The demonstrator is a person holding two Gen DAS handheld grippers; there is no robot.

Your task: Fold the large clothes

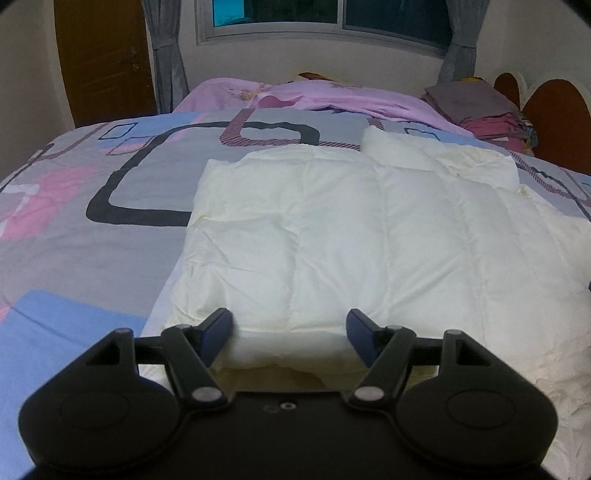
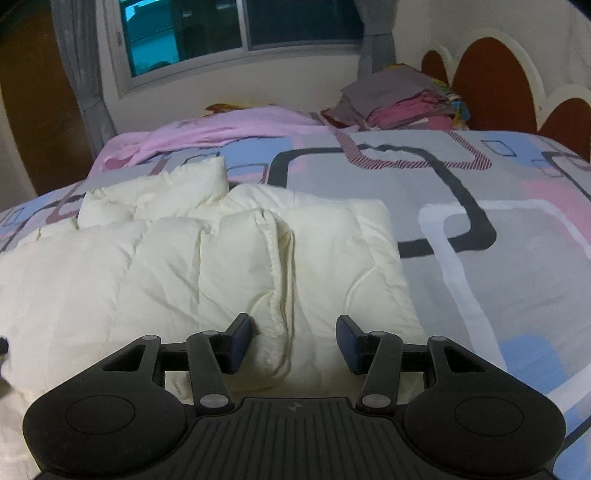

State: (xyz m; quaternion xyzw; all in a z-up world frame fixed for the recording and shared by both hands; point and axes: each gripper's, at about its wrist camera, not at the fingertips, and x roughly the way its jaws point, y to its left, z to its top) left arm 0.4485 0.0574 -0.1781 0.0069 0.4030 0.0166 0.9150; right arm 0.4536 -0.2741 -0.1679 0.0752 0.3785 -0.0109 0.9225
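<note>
- The left gripper (image 1: 291,341) sits nearest, jaws spread wide, holding nothing, at the near edge of the white padded jacket (image 1: 351,236).
- The right gripper (image 2: 294,345) likewise has its jaws wide apart, straddling a raised fold of the jacket (image 2: 207,258).
- The jacket lies flat on the patterned bedspread (image 1: 110,221).
- A pink sheet (image 1: 332,98) and stacked folded clothes (image 2: 402,103) lie beyond it, near the window (image 2: 221,33).

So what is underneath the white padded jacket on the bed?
The white padded jacket lies on the patterned bedspread, which shows along its sides and beyond it. Whatever lies directly beneath the jacket is covered and cannot be seen.
</note>
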